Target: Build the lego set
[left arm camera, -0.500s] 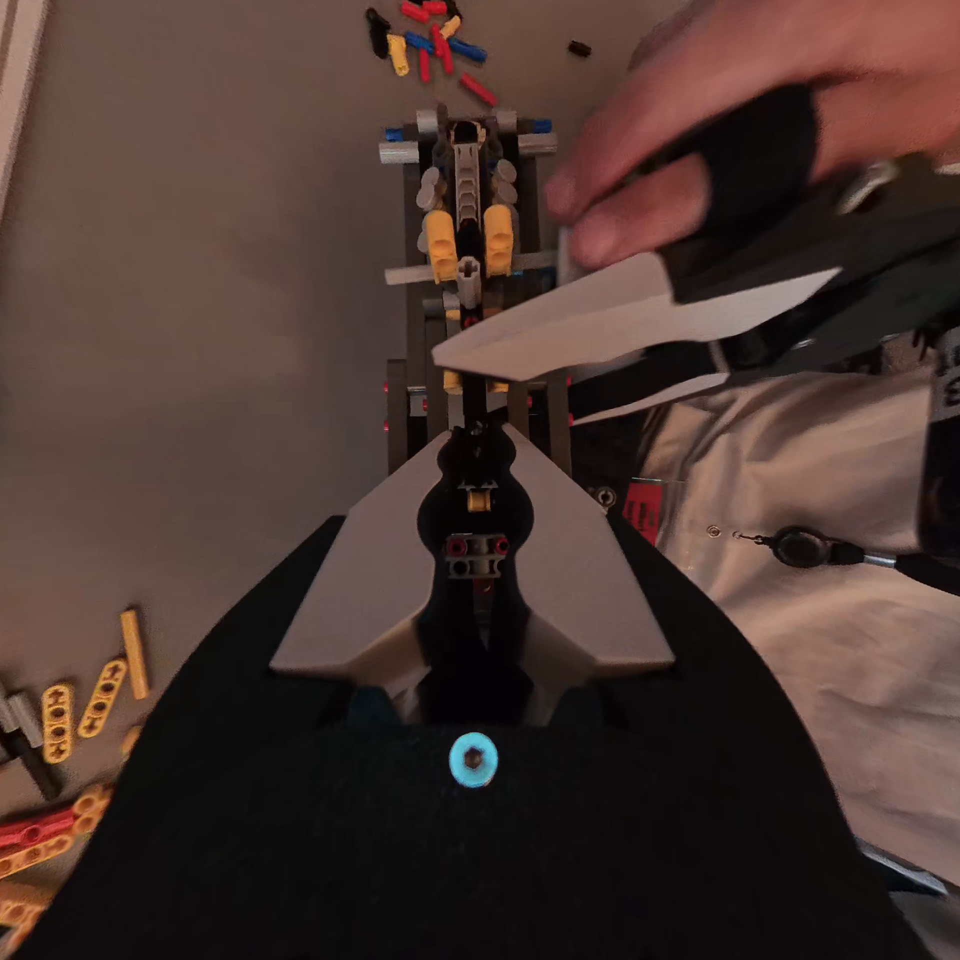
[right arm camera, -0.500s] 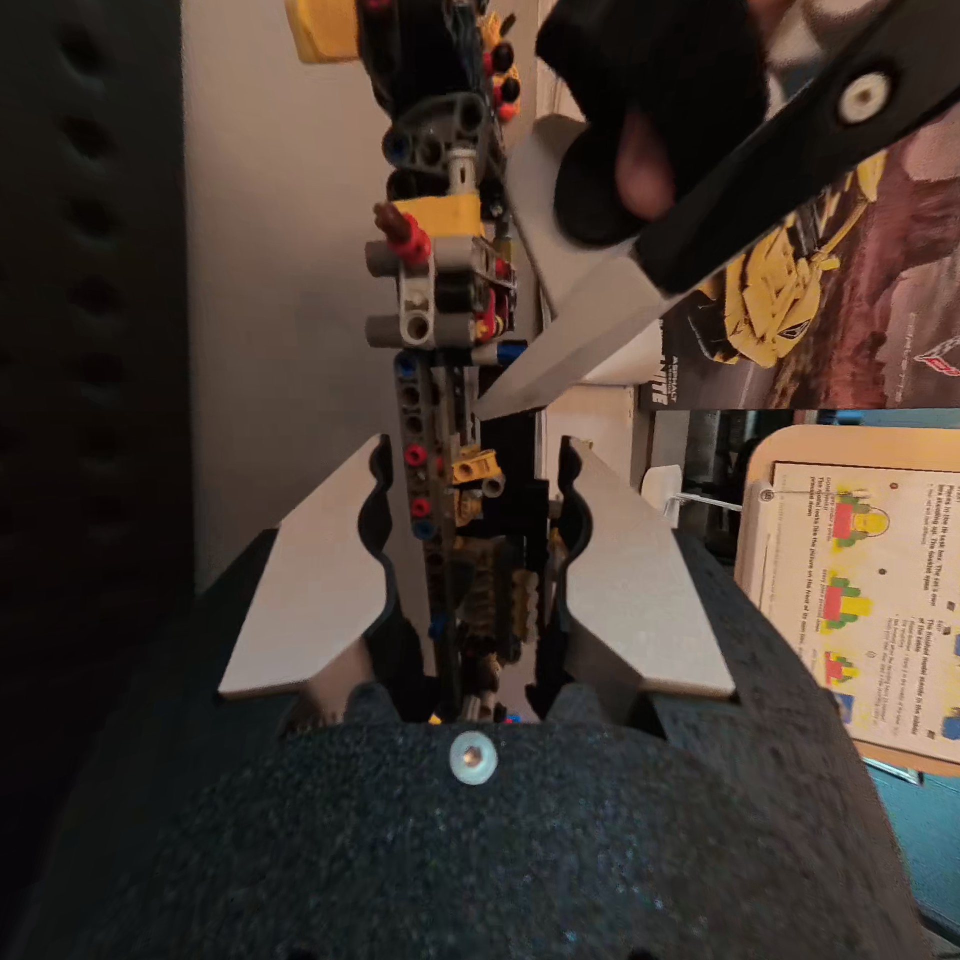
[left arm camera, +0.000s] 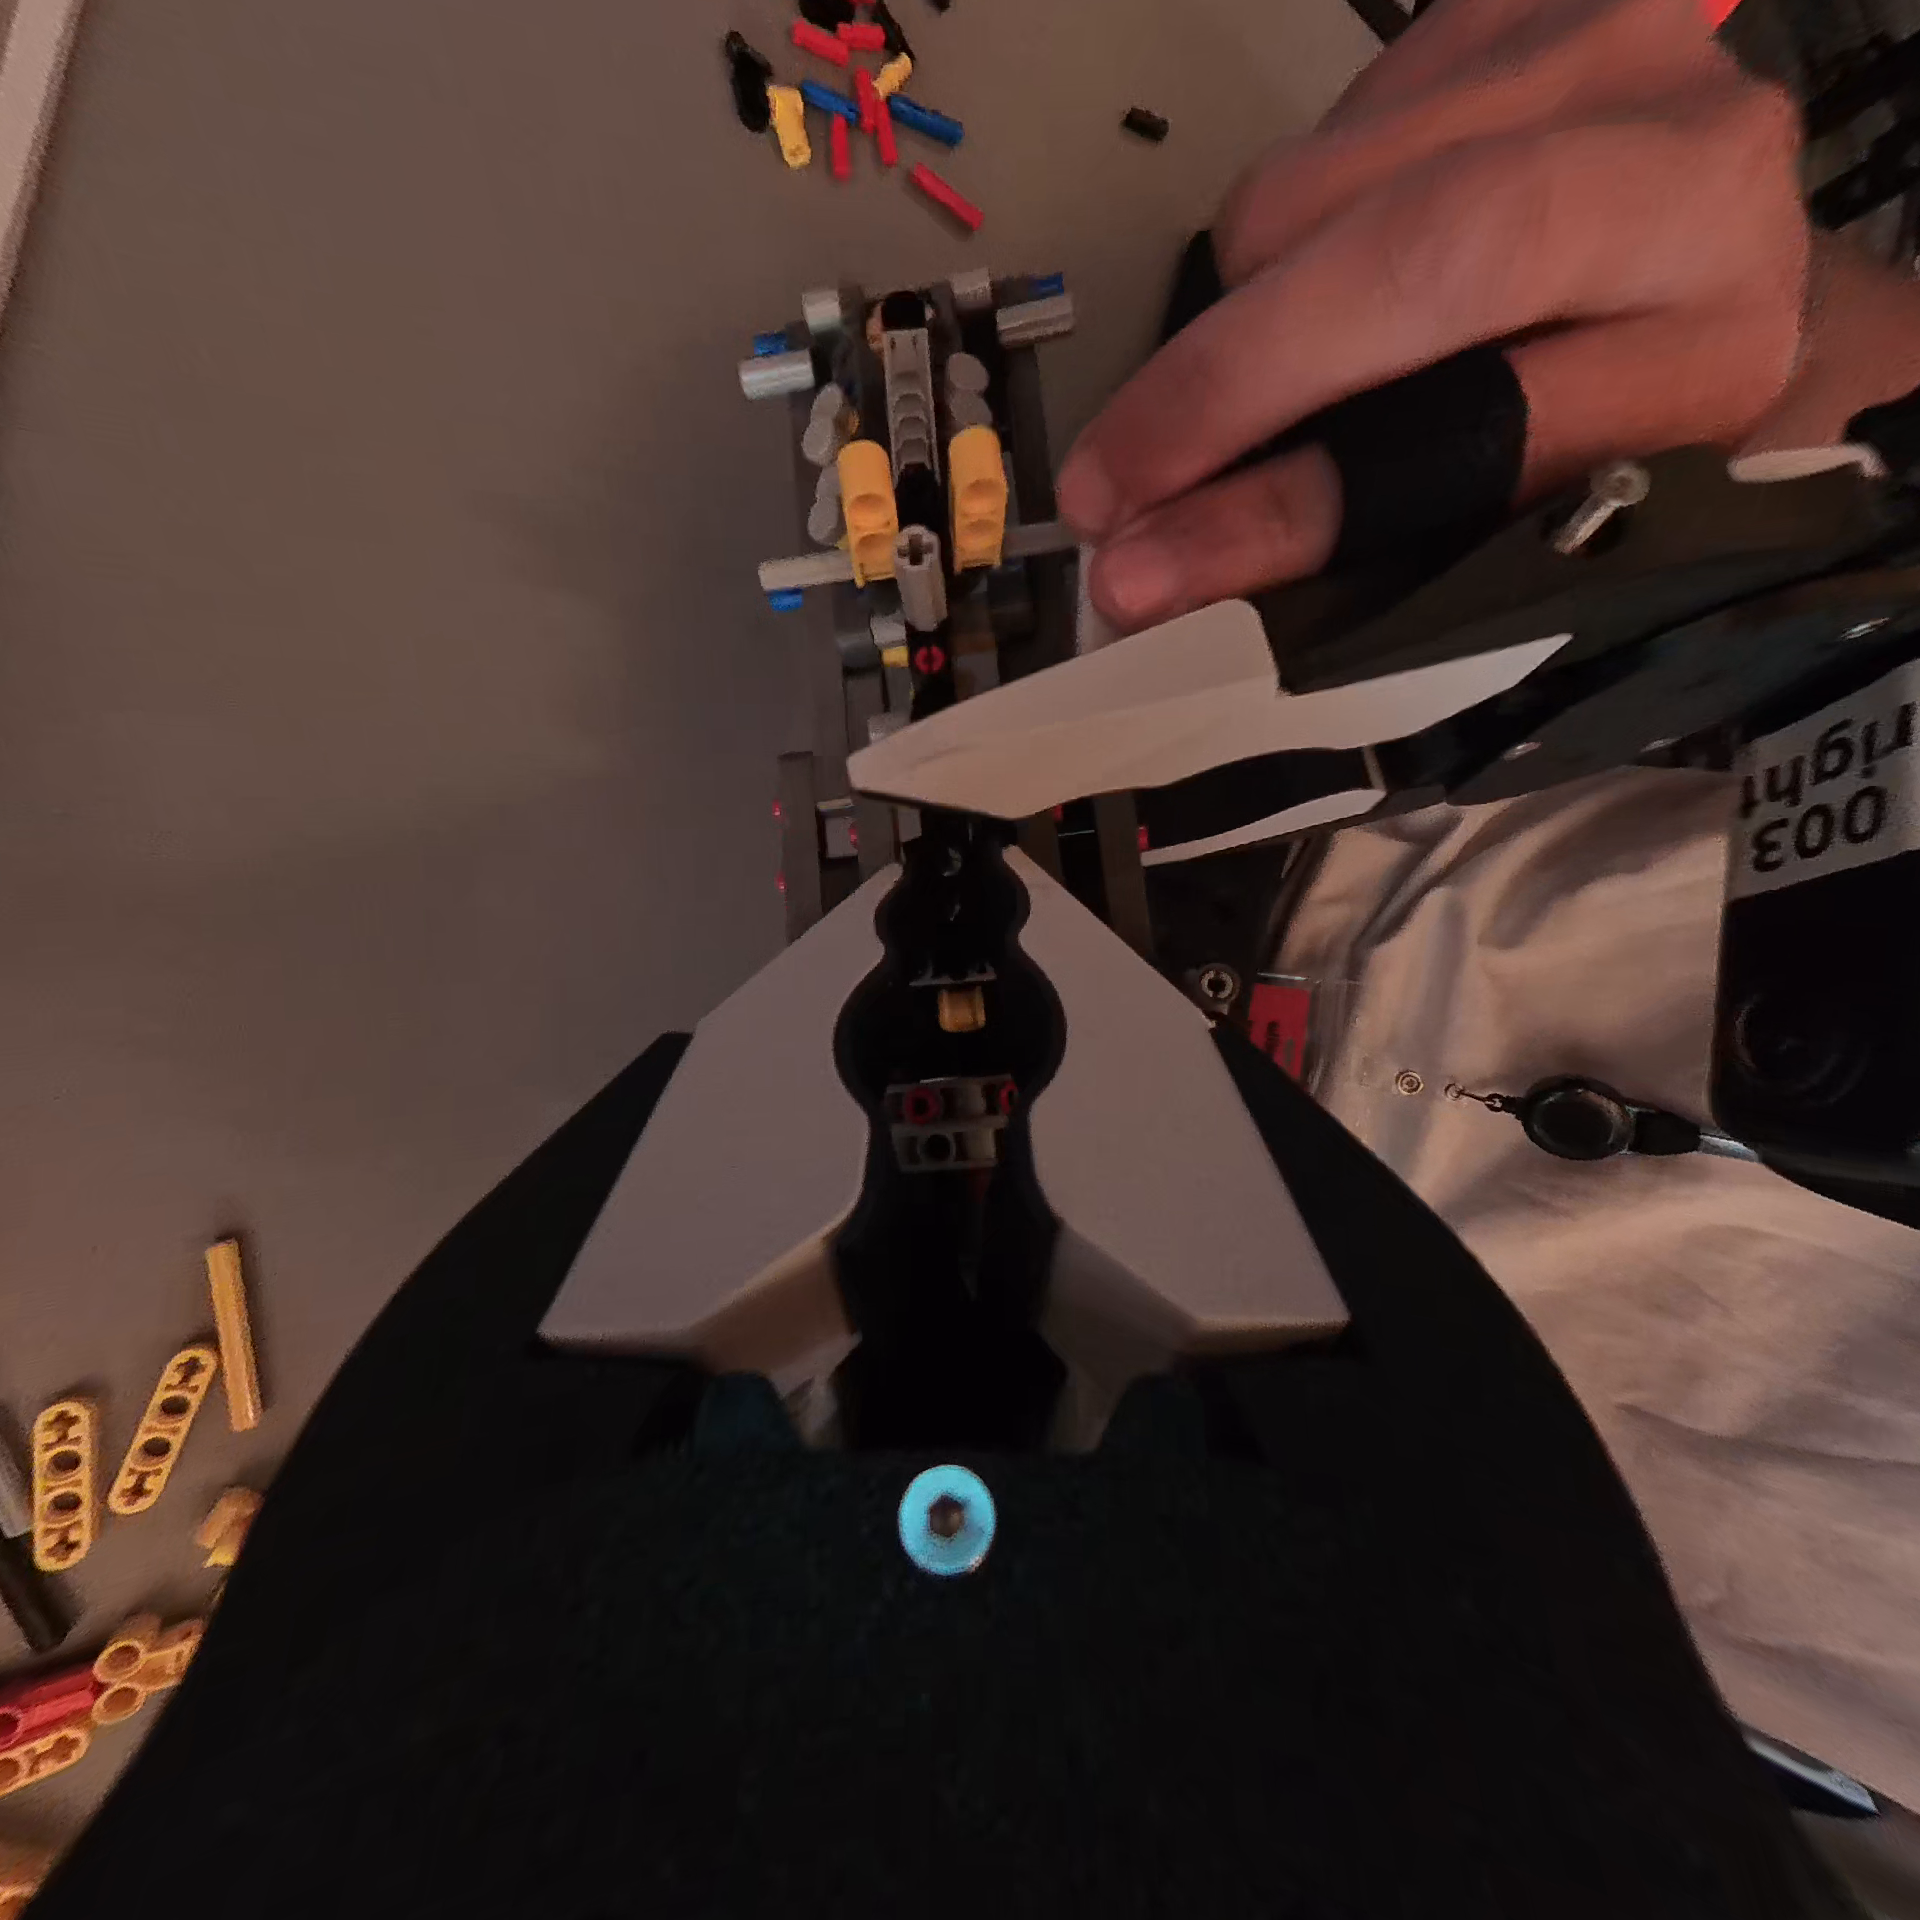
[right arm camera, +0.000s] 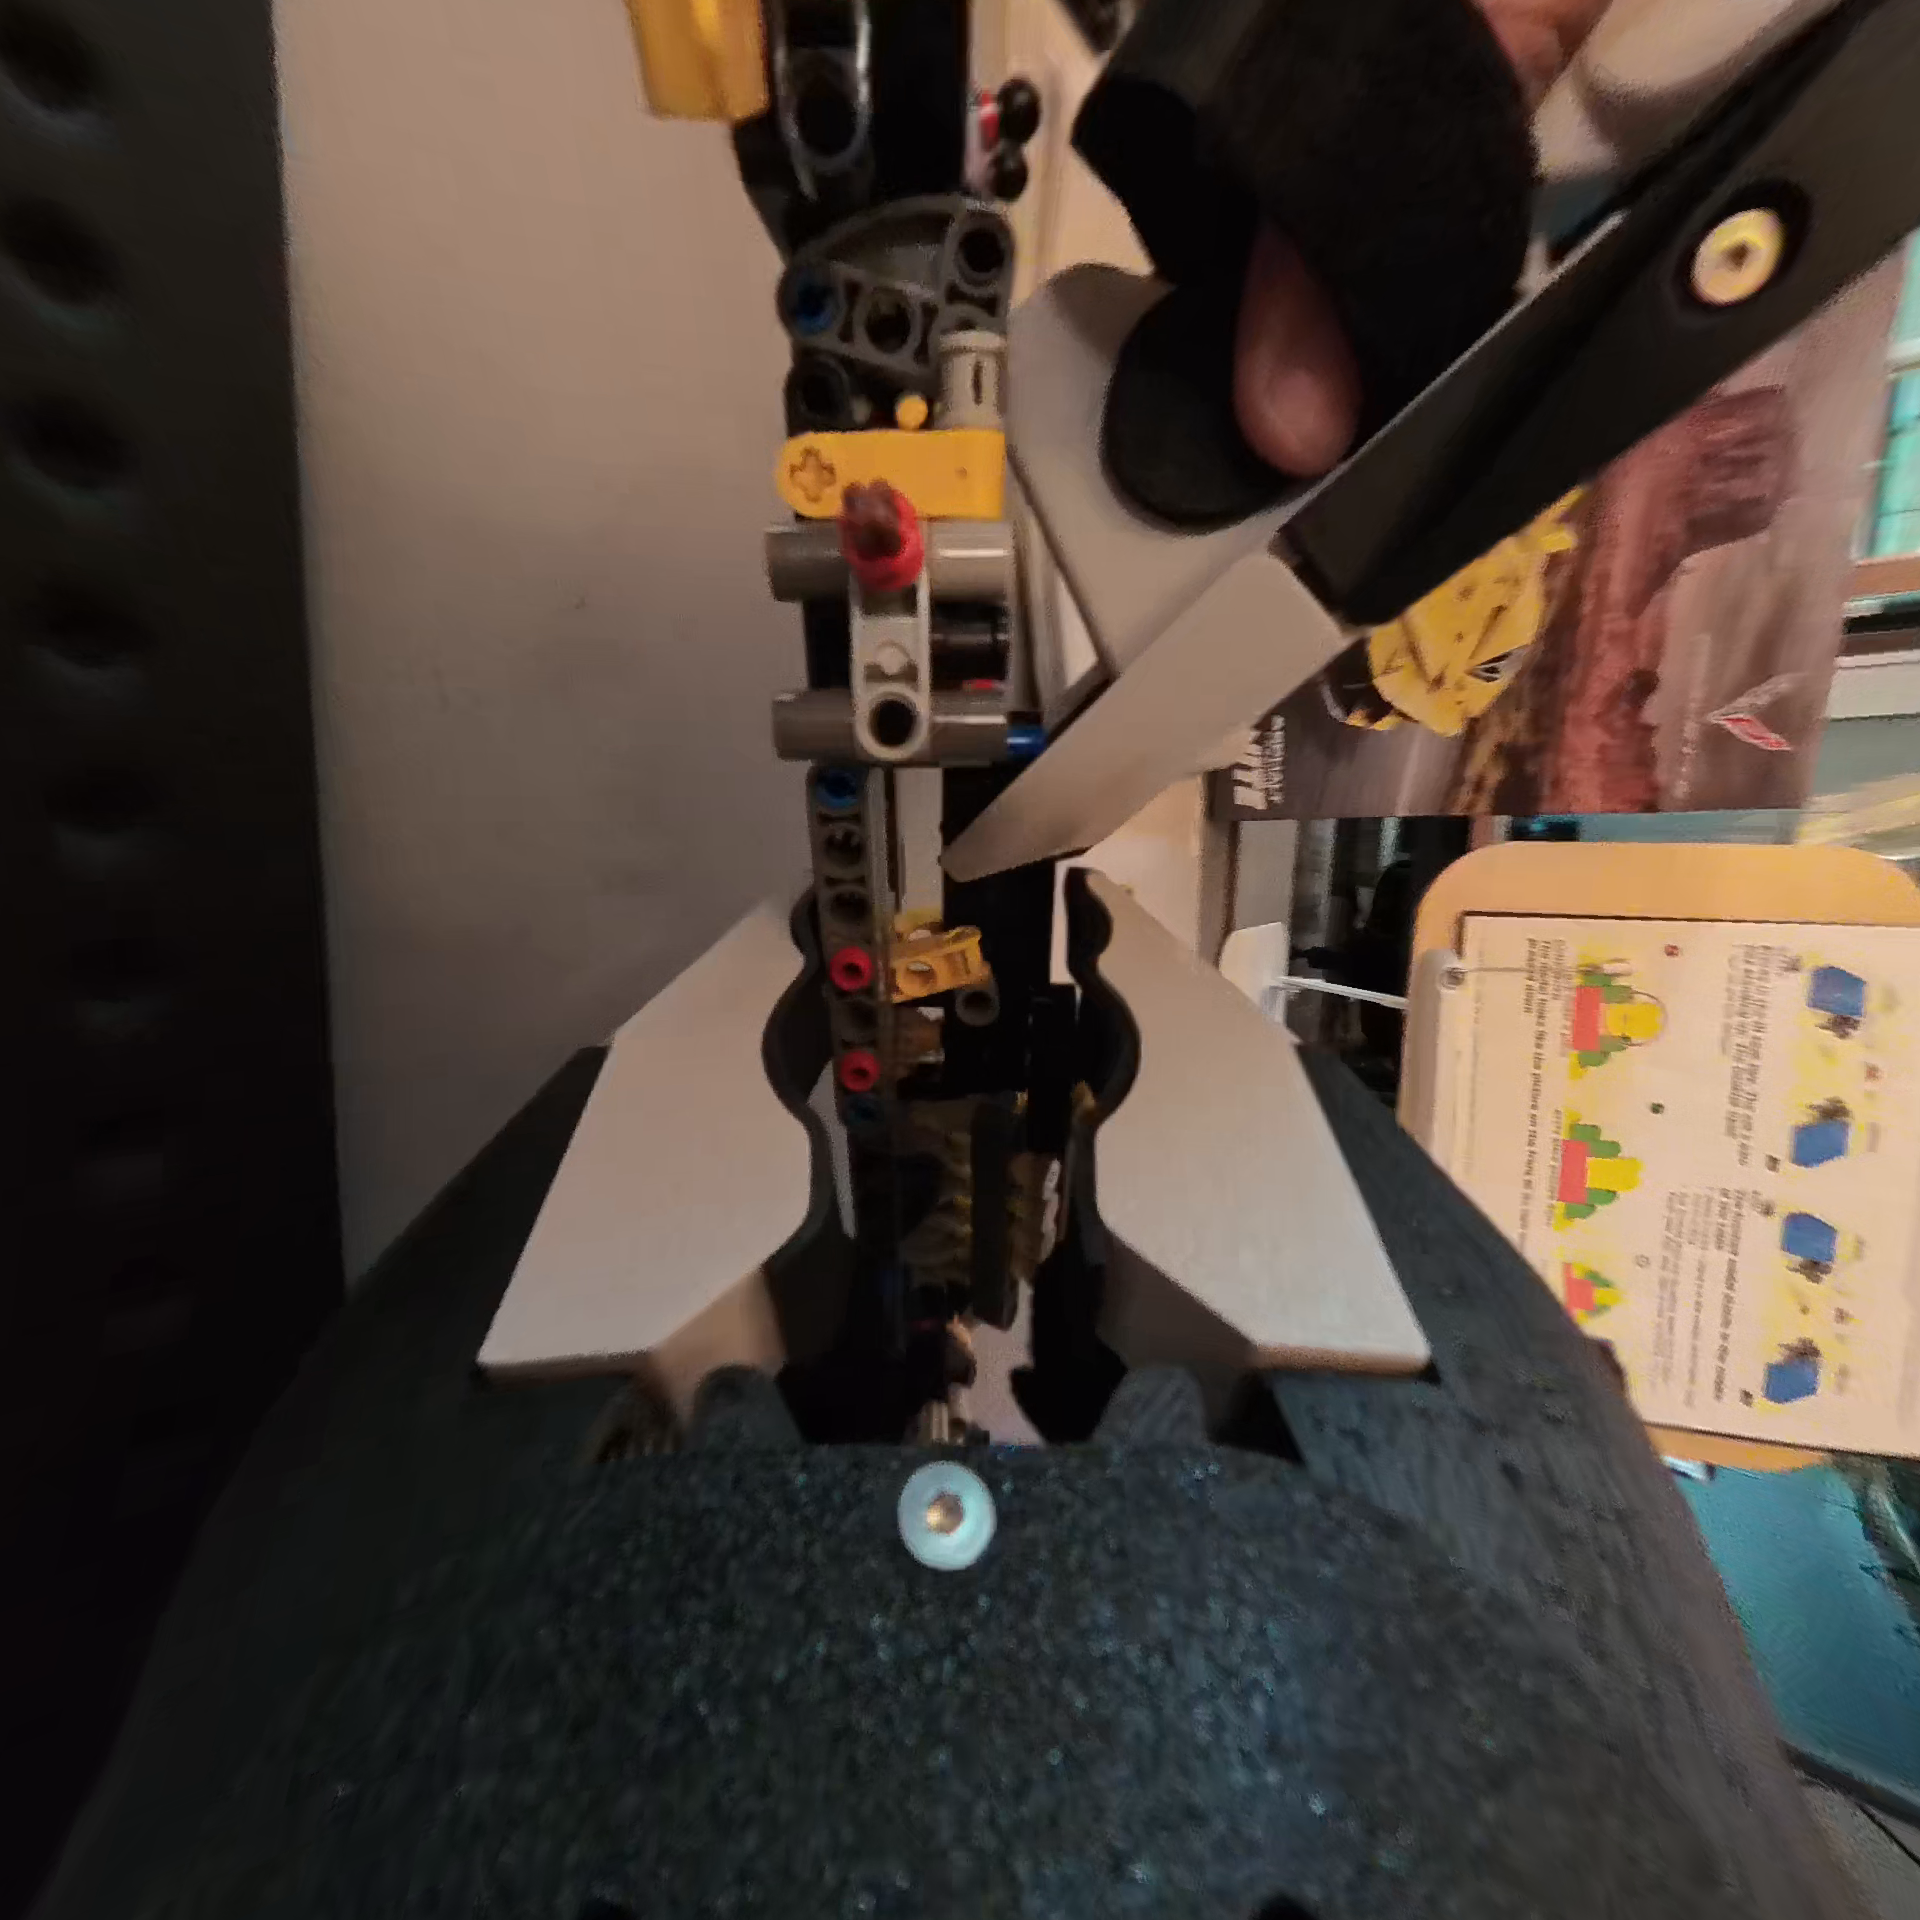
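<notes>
Little has shifted since the earlier frame: both grippers still clamp the lego model.

Left wrist view: the left gripper (left arm camera: 951, 883) is closed on the near end of the lego model (left arm camera: 914, 499), a dark frame with two yellow cylinders, over the grey table (left arm camera: 416, 623). Loose pins (left arm camera: 862, 94) lie beyond it. The right gripper (left arm camera: 935, 779) crosses from the right.

Right wrist view: its jaws pinch the model's beam; no containers show.

Lego model (left arm camera: 914, 540) stands between loose pins (left arm camera: 862, 94) behind and beams (left arm camera: 125, 1444) left.
</notes>
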Tool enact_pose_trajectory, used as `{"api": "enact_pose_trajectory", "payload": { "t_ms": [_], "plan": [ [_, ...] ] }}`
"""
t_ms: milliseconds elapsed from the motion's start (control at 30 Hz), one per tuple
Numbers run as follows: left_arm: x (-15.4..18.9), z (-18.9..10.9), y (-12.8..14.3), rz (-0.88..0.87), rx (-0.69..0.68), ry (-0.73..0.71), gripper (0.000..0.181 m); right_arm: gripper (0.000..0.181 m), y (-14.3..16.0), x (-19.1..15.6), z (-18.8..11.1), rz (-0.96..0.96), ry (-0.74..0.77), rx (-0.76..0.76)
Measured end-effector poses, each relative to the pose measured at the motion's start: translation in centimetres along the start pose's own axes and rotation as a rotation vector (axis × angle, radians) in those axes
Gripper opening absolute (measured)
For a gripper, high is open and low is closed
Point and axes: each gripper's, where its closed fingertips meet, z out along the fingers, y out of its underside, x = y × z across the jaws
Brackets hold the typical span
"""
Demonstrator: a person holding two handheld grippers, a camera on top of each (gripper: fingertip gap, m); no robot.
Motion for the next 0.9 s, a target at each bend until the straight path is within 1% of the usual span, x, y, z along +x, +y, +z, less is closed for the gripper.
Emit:
{"api": "enact_pose_trajectory", "payload": {
  "t_ms": [100,200,267,333,400,467,500,567,633,767,900],
  "plan": [
    [-0.6,-0.2,-0.2,-0.011,0.028,0.001,0.006,0.063,-0.6,1.0,-1.2,0.046,0.073,0.054],
    [-2.3,-0.4,-0.3,-0.007,0.044,-0.054,0.006,0.065,-0.1,1.5,-2.7,0.148,0.102,0.128],
    [-4.1,-0.3,-0.4,0.019,0.056,-0.134,0.006,0.067,1.6,1.5,-2.9,0.283,0.082,0.148],
    [-6.1,-0.1,-0.6,0.059,0.073,-0.25,0.006,0.067,3.7,1.6,-2.7,0.484,0.036,0.189],
    [-7.6,0.4,-1.0,0.118,0.102,-0.343,0.005,0.064,5.5,2.7,-2.6,0.742,0.014,0.272],
    [-8.6,1.1,-1.5,0.151,0.139,-0.404,0.005,0.063,6.8,4.0,-2.5,1.014,-0.017,0.383],
    [-8.9,1.6,-1.7,0.175,0.154,-0.428,0.005,0.062,7.6,4.6,-2.4,1.127,-0.02,0.438],
    [-9.5,2.3,-1.8,0.205,0.168,-0.473,0.005,0.056,9.7,5.3,-2.1,1.304,0.026,0.484],
    [-9.7,2.9,-1.7,0.234,0.171,-0.502,0.005,0.053,11.3,5.7,-2.2,1.385,0.078,0.496],
    [-9.7,3.7,-1.4,0.238,0.176,-0.516,0.006,0.044,14.1,5.9,-2.8,1.396,0.225,0.399],
    [-9.4,4.0,-1.5,0.252,0.186,-0.539,0.005,0.043,15.9,5.8,-2.7,1.424,0.293,0.324]
  ]
}}
